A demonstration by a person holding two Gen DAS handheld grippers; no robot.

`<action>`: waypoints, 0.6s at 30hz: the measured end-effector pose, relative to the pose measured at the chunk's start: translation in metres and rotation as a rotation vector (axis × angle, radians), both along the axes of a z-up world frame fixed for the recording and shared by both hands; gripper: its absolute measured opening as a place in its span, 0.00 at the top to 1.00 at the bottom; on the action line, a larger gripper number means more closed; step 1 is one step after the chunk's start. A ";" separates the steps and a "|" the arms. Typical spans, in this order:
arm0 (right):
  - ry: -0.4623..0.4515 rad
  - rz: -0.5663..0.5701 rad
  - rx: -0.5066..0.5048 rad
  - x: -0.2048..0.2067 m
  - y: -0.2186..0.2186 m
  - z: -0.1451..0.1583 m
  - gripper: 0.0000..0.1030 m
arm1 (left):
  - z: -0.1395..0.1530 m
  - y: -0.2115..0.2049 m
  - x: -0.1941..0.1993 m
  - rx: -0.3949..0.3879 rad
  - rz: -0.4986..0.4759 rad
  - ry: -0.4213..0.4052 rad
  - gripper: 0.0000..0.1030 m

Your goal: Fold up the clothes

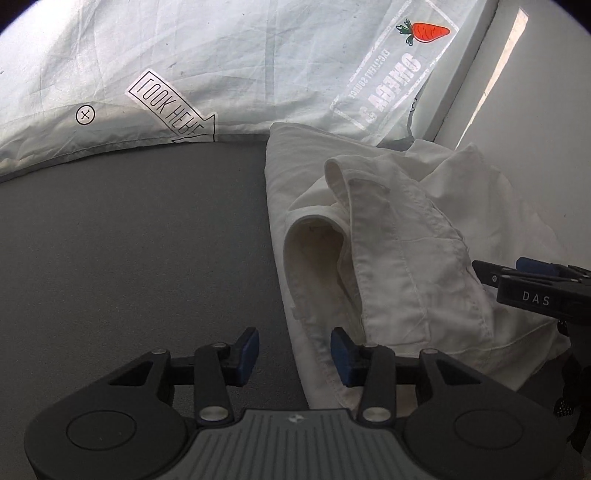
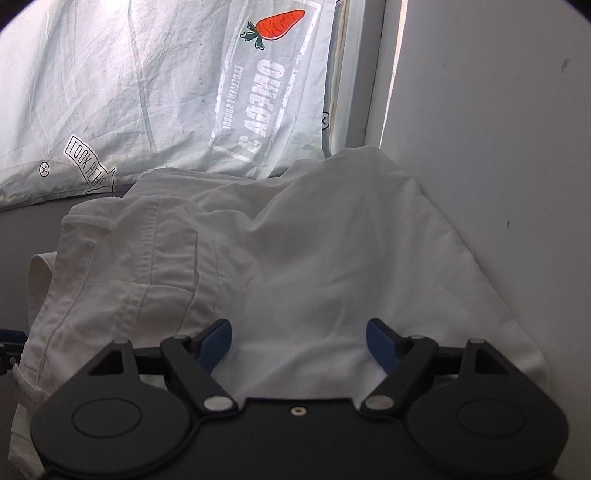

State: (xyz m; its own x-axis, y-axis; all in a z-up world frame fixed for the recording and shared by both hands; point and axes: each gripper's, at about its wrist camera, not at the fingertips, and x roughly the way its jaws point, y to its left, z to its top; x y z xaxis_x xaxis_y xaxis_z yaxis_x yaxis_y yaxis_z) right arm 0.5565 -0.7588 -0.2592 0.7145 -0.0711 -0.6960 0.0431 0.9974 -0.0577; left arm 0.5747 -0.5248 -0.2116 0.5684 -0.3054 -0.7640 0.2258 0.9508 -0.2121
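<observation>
The right gripper (image 1: 496, 273) pokes in at the left wrist view's edge, its far side cut off. The white garment (image 2: 314, 251) runs under the gripper body, so its near hem is hidden. Small print beside the carrot (image 2: 279, 24) is unreadable.

Grey surface (image 1: 129, 240): white garment (image 1: 406, 229) crumpled at right; printed sheet (image 1: 184, 55) along back.

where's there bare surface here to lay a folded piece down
The free patch is the grey surface, bordered by the printed sheet at the back and the white garment on the right. The right side is crowded: the garment fills it up to the wall.
</observation>
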 end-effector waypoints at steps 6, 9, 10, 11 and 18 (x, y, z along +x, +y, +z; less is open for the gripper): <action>-0.090 -0.070 0.054 -0.058 0.026 0.033 0.02 | 0.071 0.046 -0.063 -0.017 -0.050 -0.254 0.25; -0.122 -0.101 0.077 -0.095 0.056 0.047 0.01 | 0.104 0.076 -0.103 -0.087 -0.004 -0.387 0.00; -0.140 -0.104 0.073 -0.107 0.069 0.053 0.01 | 0.116 0.087 -0.122 -0.099 0.026 -0.446 0.00; -0.165 -0.101 0.065 -0.120 0.083 0.060 0.00 | 0.128 0.098 -0.141 -0.109 0.054 -0.501 0.00; -0.310 0.054 0.109 -0.204 0.158 0.104 0.00 | 0.182 0.152 -0.257 -0.059 0.142 -0.678 0.00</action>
State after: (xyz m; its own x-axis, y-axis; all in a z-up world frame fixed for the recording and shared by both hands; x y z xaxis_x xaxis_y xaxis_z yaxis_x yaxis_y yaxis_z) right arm 0.3520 -0.6010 -0.1549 0.8942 0.0357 -0.4462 -0.0112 0.9983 0.0573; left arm 0.3179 -0.3724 -0.0294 0.9519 -0.2227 -0.2103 0.2009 0.9722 -0.1202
